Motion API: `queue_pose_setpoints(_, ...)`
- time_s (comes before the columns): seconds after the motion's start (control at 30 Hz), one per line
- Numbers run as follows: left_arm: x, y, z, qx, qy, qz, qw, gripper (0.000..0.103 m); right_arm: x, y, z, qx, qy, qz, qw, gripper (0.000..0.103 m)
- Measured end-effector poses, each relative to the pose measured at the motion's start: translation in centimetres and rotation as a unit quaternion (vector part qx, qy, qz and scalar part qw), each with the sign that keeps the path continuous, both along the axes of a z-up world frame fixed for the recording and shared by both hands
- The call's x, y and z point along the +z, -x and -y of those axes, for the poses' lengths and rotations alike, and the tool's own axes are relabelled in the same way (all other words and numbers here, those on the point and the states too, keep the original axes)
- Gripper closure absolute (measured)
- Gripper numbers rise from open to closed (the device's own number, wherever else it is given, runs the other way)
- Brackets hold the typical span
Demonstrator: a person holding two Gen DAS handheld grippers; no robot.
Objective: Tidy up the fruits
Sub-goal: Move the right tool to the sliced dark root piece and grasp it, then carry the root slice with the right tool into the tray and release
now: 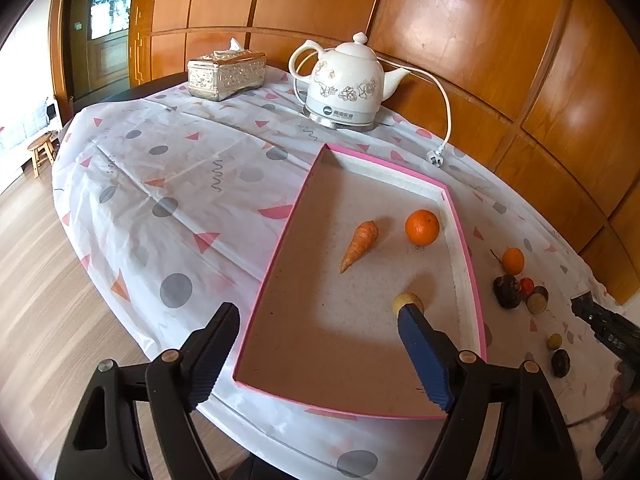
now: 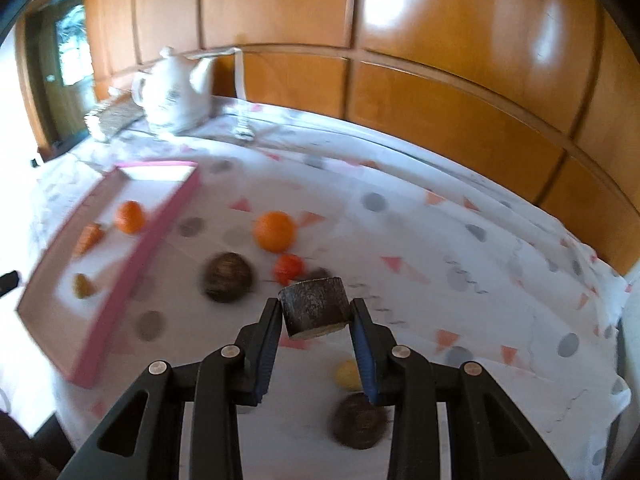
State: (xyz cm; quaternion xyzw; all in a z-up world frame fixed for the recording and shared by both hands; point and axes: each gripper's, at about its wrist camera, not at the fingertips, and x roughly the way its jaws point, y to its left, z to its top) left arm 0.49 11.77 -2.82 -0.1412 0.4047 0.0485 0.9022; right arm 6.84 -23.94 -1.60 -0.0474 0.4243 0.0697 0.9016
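Wood-panelled wall behind, a tabletop (image 2: 420, 240) under a white patterned cloth.

Right tongs (image 2: 316, 312) clenched on a dark stub (image 2: 313, 307), a short cut cylinder with a pale cut face at the bottom, lifted clear of the cloth. Pads pressing on its curved sides; axis roughly upright, tipped slightly. Probably stiff and light, rough-skinned, so unlikely to slip; held across the middle as now looks sound.

Below the tongs, a small yellow piece (image 2: 347, 376) and a dark round fruit (image 2: 360, 426) on the cloth. Further out, another dark round fruit (image 2: 229, 282), a small red fruit (image 2: 289, 268) and an orange (image 2: 275, 230), close together, all blurred. To the left, a pink tray (image 2: 132, 256).

Left tongs (image 1: 316, 340) released, spread wide and empty, hanging over the tray's near end.

In the tray: a small yellowish piece (image 1: 408, 302) just past the right pad, a carrot (image 1: 359, 245) and a second orange (image 1: 422, 227) near the right wall. Carrot lying flat, long axis diagonal, tip toward the near left, thick end toward the far right; firm, tapered, best taken at the thick half. Oranges round, firm, likely to roll.

At the far edge, a white kettle (image 1: 344, 84) with a loose cord, and a tissue box (image 1: 226, 74).
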Motion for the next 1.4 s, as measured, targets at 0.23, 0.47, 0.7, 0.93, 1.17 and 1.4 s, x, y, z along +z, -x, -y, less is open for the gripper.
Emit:
queue_pose_setpoints(0.23,0.1,0.2,-0.1,0.000,0.002,0.002,1.0000,0.020,0.1,0.0,-6.3,0.079,-0.051,-0.014,0.996,0.068)
queue_pose_setpoints(0.47,0.1,0.3,-0.4,0.004,0.008,0.004,0.9999,0.020,0.1,-0.4,-12.0,0.133,-0.081,-0.023,0.987,0.068)
queue_pose_setpoints(0.7,-0.1,0.4,-1.1,0.015,0.016,0.003,0.9998,0.020,-0.2,-1.4,-15.5,0.153,-0.094,-0.031,0.983,0.068)
queue_pose_setpoints(0.93,-0.6,0.2,-1.7,0.022,0.022,-0.004,0.9995,0.020,-0.9,-3.7,-17.9,0.153,-0.103,-0.049,0.982,0.068)
queue_pose_setpoints(1.17,-0.7,0.1,-1.8,0.023,0.023,-0.006,0.9995,0.020,-1.8,-5.2,-18.7,0.131,-0.106,-0.060,0.984,0.063)
queue_pose_setpoints(1.4,-0.7,0.0,-1.6,0.019,0.023,-0.006,0.9996,0.020,-2.5,-4.1,-17.0,0.106,-0.103,-0.063,0.987,0.063)
